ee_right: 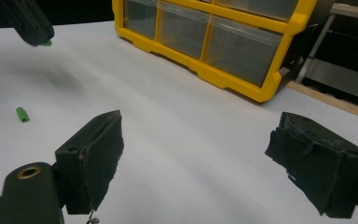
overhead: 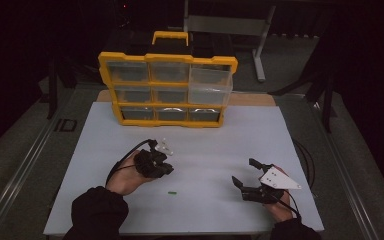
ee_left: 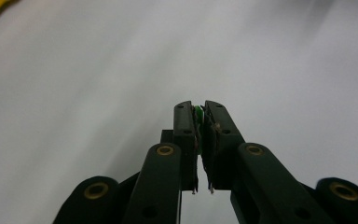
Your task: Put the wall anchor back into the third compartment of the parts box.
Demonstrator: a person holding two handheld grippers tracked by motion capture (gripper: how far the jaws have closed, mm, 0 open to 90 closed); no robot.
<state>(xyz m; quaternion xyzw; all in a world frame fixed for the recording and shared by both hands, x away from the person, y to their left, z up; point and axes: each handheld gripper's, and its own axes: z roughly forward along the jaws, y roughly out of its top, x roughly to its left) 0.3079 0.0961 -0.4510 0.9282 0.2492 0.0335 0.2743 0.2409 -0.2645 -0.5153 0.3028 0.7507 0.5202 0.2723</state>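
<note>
- On the white table, seen from the high view, a yellow organizer is standing upright at 12 o'clock, its nine clear drawers facing the person; what is lying inside them cannot be told from here. The top right drawer is sticking out a little.
- In the same view the left gripper is hanging at about 8 o'clock from the table's centre, and a loose green piece is lying on the table just at 6 o'clock from it. The right gripper is sitting at 4 o'clock, its jaws standing wide apart with nothing between them.
- In the left gripper view the jaws are pressing almost together on a small green part, which is peeking out at their tips at 12 o'clock, above the blurred white table.
- In the right gripper view the two padded jaws are gaping apart over bare table. The organizer is standing at 1 o'clock, and its near drawers are looking empty. The loose green piece is lying at 9 o'clock, and the left gripper, at 11 o'clock, is showing green at its tip.
</note>
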